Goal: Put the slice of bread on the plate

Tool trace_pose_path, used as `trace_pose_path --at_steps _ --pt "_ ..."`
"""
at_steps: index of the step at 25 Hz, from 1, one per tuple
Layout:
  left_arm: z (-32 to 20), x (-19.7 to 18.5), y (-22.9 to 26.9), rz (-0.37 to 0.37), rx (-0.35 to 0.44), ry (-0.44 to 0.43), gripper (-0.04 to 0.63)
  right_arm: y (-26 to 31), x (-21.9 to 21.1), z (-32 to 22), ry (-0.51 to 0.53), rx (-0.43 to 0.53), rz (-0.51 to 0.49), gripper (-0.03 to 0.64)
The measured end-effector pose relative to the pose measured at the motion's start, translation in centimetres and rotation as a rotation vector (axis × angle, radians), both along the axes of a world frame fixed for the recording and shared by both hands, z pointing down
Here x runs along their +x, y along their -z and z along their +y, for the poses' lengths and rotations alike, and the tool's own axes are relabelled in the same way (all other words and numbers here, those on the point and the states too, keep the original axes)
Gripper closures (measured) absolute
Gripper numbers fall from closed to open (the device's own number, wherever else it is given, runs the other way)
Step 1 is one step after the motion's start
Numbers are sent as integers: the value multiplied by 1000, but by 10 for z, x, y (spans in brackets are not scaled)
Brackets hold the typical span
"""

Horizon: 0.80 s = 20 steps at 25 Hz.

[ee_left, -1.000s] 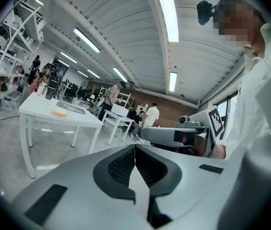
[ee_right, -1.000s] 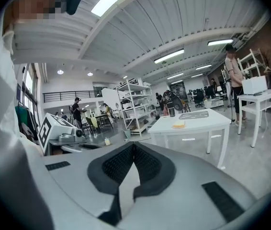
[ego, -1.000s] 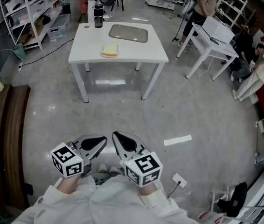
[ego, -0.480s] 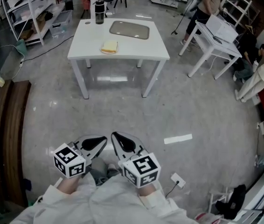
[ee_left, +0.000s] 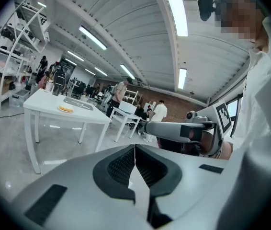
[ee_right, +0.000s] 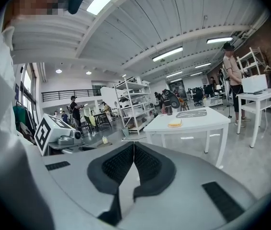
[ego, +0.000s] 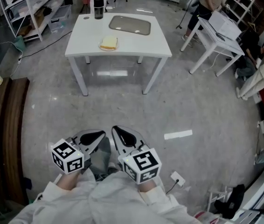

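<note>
Left gripper (ego: 97,136) and right gripper (ego: 118,133) side by side, lower centre of head view. Both jaws closed, empty. White sleeves (ego: 122,199) below.

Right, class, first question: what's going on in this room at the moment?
A person holds a gripper in each hand. The left gripper and the right gripper are both shut and empty, low in front of the body. The person stands well short of the white table, where the yellowish slice of bread lies untouched near a grey rectangular tray and a dark bottle.
</note>
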<state>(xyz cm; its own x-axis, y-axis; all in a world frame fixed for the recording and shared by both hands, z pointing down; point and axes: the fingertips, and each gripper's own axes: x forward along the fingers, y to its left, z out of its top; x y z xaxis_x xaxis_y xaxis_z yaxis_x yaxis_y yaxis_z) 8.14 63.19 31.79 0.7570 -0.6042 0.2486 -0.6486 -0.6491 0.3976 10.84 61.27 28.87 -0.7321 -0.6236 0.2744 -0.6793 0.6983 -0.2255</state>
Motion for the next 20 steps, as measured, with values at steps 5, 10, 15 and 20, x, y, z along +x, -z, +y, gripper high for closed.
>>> trace_pose_path --at_steps 5,10,15,20 --pt "-46 -17 -1 14 1 10 584 -2 -12 -43 -7 8 27 601" --pt "-105 -38 4 2 4 -12 584 4 -29 -102 -43 12 29 601" --pt "-159 -54 11 29 -6 -59 584 9 -47 -155 -94 3 33 601" --pt "-212 -74 14 27 6 -92 584 8 -64 -210 -134 11 43 601"
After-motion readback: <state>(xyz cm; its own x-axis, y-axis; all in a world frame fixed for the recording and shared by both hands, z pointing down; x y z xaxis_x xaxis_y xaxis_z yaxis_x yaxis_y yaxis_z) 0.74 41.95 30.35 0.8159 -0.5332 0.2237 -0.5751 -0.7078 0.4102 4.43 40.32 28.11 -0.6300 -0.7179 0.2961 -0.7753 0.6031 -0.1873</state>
